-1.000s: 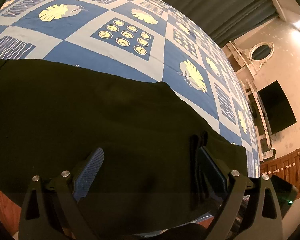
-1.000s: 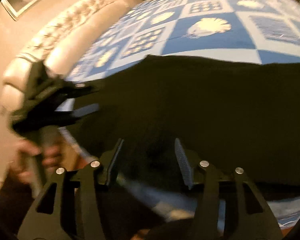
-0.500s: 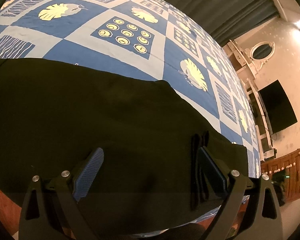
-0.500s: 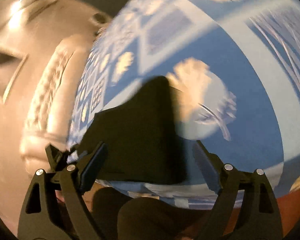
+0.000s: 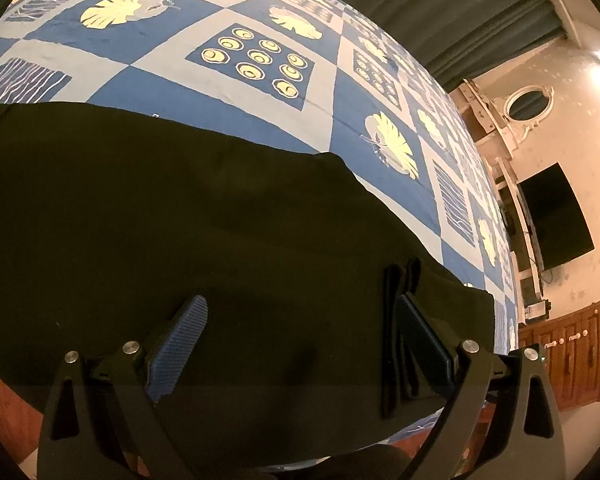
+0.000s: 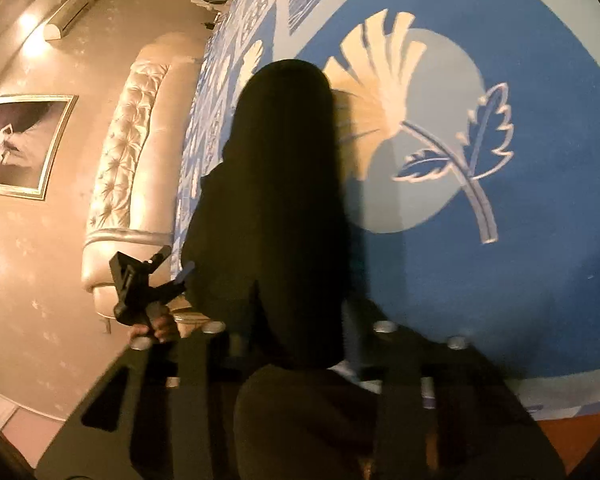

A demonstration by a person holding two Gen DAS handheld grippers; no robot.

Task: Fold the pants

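On bedspread, pants under L gripper (jaws apart); R gripper unclear, no text.

Right gripper fingers blurred and dark against the black pants, their gap unreadable.

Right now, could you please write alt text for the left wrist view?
Dark pants lie flat on a blue patterned bedspread; the open left gripper hovers over their near edge, touching nothing. Curtains hang behind.

Black pants on blue patterned bedspread
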